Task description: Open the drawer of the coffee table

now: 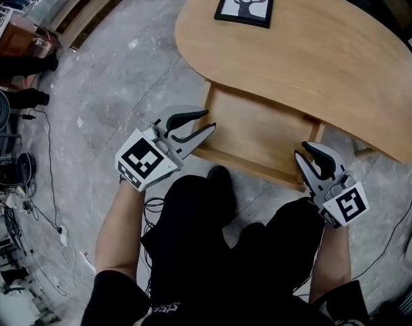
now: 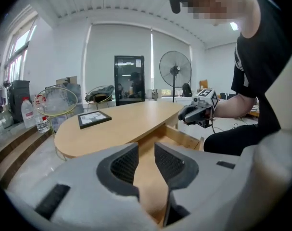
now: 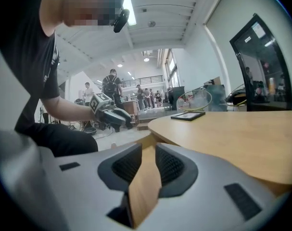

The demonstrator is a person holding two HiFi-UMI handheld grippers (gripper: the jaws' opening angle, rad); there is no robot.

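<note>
The light wood coffee table point(image 1: 314, 53) has its drawer point(image 1: 260, 131) pulled out toward me from under the top. My left gripper point(image 1: 209, 119) hovers at the drawer's left front corner. Its jaws are apart, and in the left gripper view only the drawer's floor point(image 2: 182, 137) shows past the left gripper point(image 2: 146, 153). My right gripper point(image 1: 304, 149) sits on the drawer's right wall. In the right gripper view the wooden wall edge point(image 3: 145, 186) fills the gap of the right gripper point(image 3: 148, 158), with both pads against it.
A black picture frame point(image 1: 245, 2) with a deer print lies on the tabletop's far side. My black-clad legs point(image 1: 192, 229) are close to the drawer front. Cables point(image 1: 29, 202) trail over the concrete floor at the left. A standing fan point(image 2: 175, 73) is behind the table.
</note>
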